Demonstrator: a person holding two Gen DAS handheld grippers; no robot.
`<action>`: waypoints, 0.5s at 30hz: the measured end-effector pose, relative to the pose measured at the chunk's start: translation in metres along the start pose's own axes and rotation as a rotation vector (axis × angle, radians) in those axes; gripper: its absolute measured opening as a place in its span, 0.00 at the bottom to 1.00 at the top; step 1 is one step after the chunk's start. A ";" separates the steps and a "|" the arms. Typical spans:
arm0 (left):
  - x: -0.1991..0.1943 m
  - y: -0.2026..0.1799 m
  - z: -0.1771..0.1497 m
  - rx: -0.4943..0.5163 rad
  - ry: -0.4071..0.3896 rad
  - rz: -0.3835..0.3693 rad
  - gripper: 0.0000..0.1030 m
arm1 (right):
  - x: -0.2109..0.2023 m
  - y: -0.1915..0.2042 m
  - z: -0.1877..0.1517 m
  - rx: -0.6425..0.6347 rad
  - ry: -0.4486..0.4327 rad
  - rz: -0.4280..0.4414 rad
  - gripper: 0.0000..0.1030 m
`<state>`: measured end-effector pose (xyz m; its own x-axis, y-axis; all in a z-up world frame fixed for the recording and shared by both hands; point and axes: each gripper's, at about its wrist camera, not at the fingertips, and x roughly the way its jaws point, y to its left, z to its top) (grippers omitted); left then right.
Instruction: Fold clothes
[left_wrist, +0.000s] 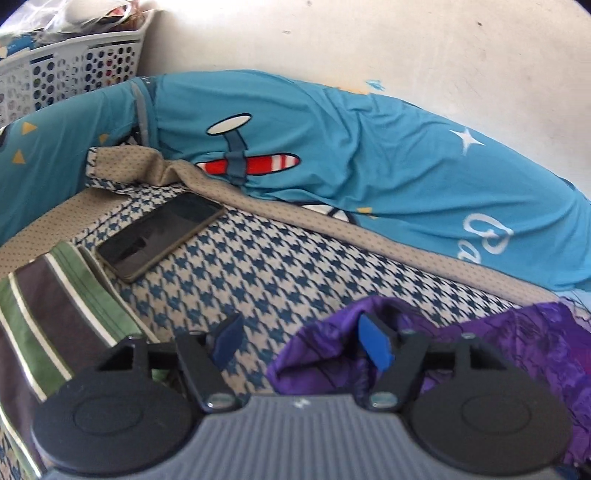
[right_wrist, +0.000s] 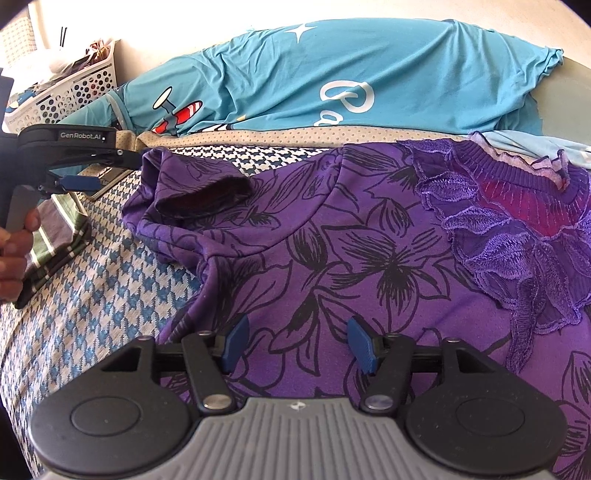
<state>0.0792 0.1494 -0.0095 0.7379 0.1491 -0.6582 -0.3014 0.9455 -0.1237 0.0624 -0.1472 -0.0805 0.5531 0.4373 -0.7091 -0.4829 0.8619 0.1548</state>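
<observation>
Right wrist view first: the right tool (right_wrist: 295, 345) hangs low over the purple top (right_wrist: 332, 236), its blue pads apart and nothing between them, so no grip yet. The top lies spread on the bed (right_wrist: 92, 295), face up, floral print across the body and a lace collar (right_wrist: 517, 229) off to the right. Its near sleeve (right_wrist: 195, 192) is curled back on itself, cuff gaping. That is the trouble spot: grab only the top layer there and the sleeve drags into a bunch, and the fold comes out crooked.

Left wrist view now: the left tool (left_wrist: 303, 341) is also spread wide, one pad over bare bedcover, the other right at the edge of the purple cloth. If it closes where it is, I'd judge it catches a thin pinch at best, and thin pinches slip.

Just left, a striped folded cloth (left_wrist: 55, 314), and near it a phone (left_wrist: 159, 236) lying flat on the bed. A swept sleeve could nudge that phone toward the edge.

Further back, a blue shirt (left_wrist: 332, 147) with an airplane print is heaped along the wall (left_wrist: 369, 44), close enough that a wide fold might snag its hem. Far corner, a laundry basket (left_wrist: 74, 70), well apart from the action
</observation>
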 end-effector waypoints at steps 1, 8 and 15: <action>0.000 -0.005 -0.003 0.014 0.008 -0.019 0.77 | 0.000 0.000 0.000 -0.002 0.000 0.000 0.58; 0.006 -0.035 -0.013 0.035 0.039 -0.099 0.91 | 0.000 0.002 -0.001 -0.021 -0.001 0.000 0.61; 0.023 -0.048 -0.020 0.051 0.061 -0.063 0.87 | 0.001 0.003 -0.002 -0.037 -0.001 0.001 0.62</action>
<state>0.0987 0.1017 -0.0335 0.7161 0.0724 -0.6942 -0.2232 0.9661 -0.1295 0.0599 -0.1447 -0.0820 0.5534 0.4388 -0.7080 -0.5087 0.8511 0.1299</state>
